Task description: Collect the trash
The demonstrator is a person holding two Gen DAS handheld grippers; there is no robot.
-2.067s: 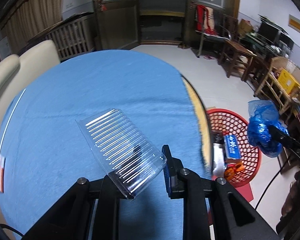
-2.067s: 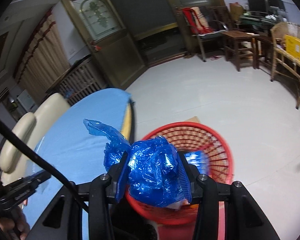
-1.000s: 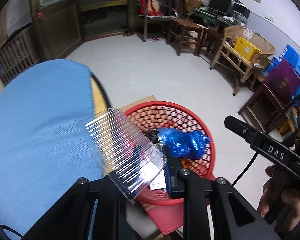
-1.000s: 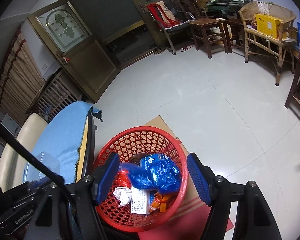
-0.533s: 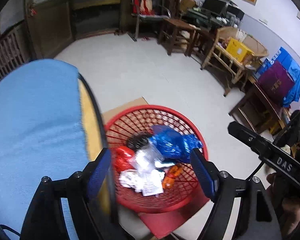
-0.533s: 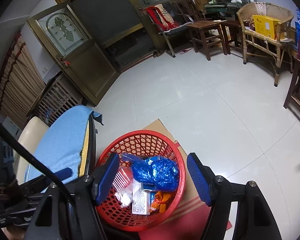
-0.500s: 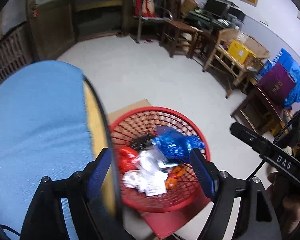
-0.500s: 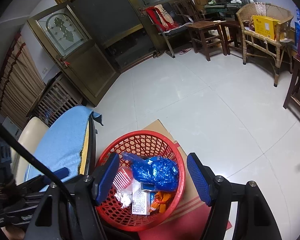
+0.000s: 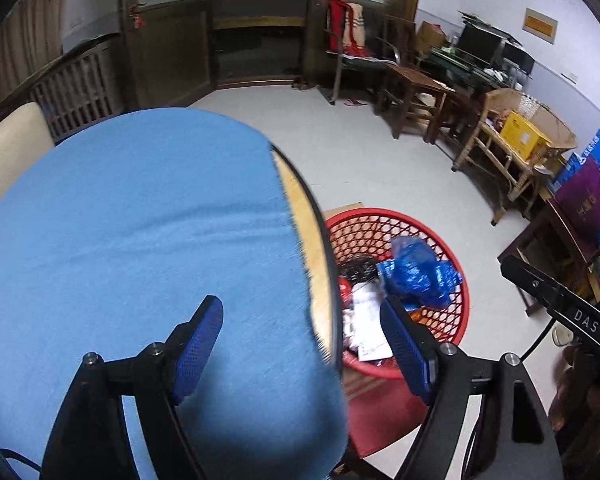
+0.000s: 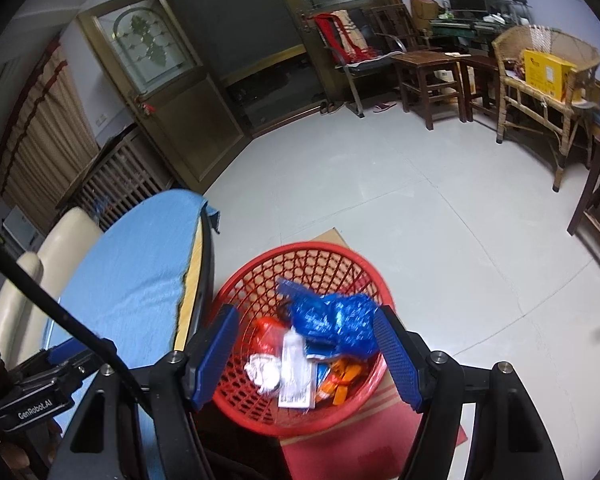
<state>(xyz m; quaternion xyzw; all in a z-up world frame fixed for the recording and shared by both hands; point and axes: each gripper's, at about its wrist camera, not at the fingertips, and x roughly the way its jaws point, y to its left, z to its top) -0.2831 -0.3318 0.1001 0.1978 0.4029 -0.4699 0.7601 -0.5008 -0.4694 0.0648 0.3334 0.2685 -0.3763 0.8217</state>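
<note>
A red mesh basket (image 9: 452, 320) stands on the floor beside the round table; it also shows in the right wrist view (image 10: 352, 260). In it lie a crumpled blue plastic bag (image 9: 418, 274) (image 10: 334, 320), white paper, a red wrapper and orange bits. My left gripper (image 9: 304, 340) is open and empty over the table's right edge. My right gripper (image 10: 308, 344) is open and empty above the basket. The clear plastic tray is not distinguishable among the trash.
The table has a blue cloth (image 9: 132, 232) and a bare wooden rim (image 9: 308, 248). A cream chair (image 10: 40, 280) stands behind it. Cardboard (image 10: 340, 448) lies under the basket. Wooden stools and wicker chairs (image 10: 548, 92) line the far right wall. Grey floor (image 10: 420, 208) lies beyond the basket.
Both grippers let go of their loads: the blue bag and then the clear tray dropped into the basket. My left gripper has swung back left over the table.
</note>
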